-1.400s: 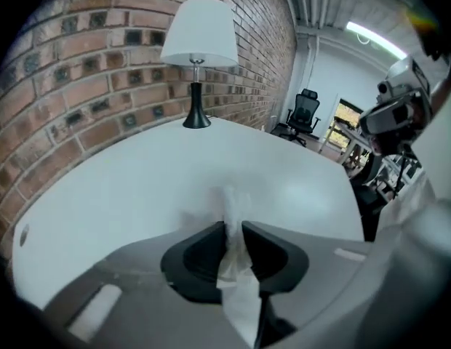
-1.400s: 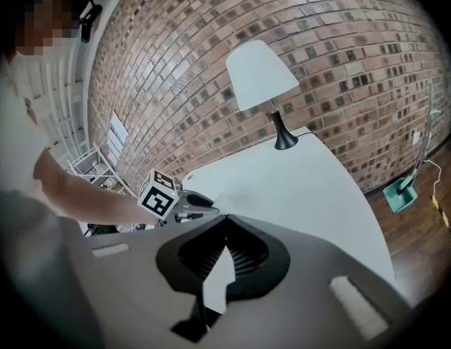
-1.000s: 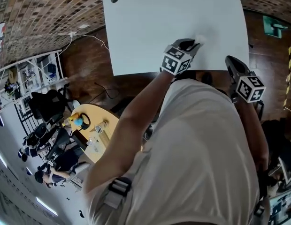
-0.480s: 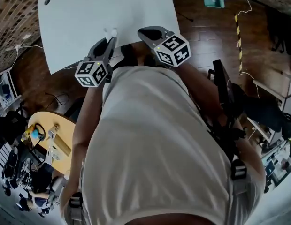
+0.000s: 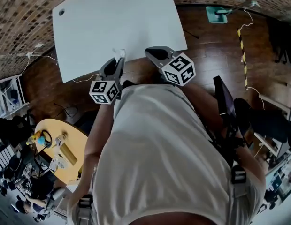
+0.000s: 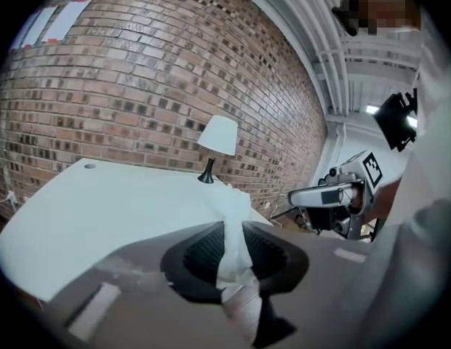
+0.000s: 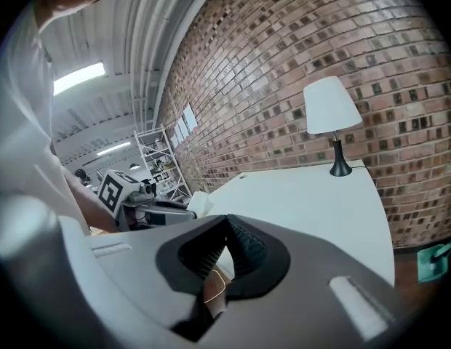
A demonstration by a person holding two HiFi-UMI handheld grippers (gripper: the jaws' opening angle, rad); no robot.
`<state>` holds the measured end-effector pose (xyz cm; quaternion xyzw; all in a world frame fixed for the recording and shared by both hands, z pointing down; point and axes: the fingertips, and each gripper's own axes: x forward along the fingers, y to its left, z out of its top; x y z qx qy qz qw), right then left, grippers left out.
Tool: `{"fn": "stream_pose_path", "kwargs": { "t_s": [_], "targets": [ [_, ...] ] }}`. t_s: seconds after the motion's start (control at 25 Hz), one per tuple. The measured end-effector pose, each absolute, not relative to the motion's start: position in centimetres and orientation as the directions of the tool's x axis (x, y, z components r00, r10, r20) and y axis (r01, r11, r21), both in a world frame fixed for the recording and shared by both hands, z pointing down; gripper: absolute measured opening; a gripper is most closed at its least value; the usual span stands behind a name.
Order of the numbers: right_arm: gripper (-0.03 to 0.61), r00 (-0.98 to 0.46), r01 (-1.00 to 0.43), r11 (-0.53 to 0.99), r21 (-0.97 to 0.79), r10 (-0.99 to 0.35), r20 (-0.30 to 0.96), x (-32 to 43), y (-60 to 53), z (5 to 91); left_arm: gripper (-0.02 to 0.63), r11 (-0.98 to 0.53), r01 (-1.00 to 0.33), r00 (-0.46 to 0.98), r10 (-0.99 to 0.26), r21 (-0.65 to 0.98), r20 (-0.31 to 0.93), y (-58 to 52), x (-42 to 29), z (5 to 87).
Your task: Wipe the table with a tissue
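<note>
Your left gripper [image 6: 233, 225] is clamped tight on the tissue [image 6: 229, 206] — the white wad sticks up out of the jaws, right at the near edge of the white table [image 5: 117, 22]. Your right gripper [image 7: 227, 222] sits just beside it at that same edge — jaws pinched together, nothing in them.

The table [image 5: 117, 27] is cut off at the head view's top edge.
</note>
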<state>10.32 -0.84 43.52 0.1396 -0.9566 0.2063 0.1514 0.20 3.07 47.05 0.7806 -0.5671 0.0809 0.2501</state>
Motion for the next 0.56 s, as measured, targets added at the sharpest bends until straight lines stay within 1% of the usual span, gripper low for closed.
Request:
{"fn": "stream_pose_path", "kwargs": {
  "t_s": [0.16, 0.32, 0.56],
  "targets": [
    [0.006, -0.907, -0.361, 0.854, -0.375, -0.228, 0.354, 8.8, -1.5, 43.5, 0.078, -0.239, -0.908, 0.372, -0.838, 0.345, 0.398, 2.2, -1.2, 46.9],
    [0.006, -0.898, -0.391, 0.822, -0.415, -0.241, 0.369, 6.8, -1.1, 43.8, 0.078, -0.316, -0.887, 0.438, -0.809, 0.337, 0.392, 2.1, -2.2, 45.4],
    [0.006, -0.893, -0.438, 0.743, -0.505, -0.294, 0.342, 2.6, 0.2, 44.5, 0.078, -0.319, -0.886, 0.448, -0.781, 0.338, 0.436, 4.7, -7.8, 45.8]
  ]
}}
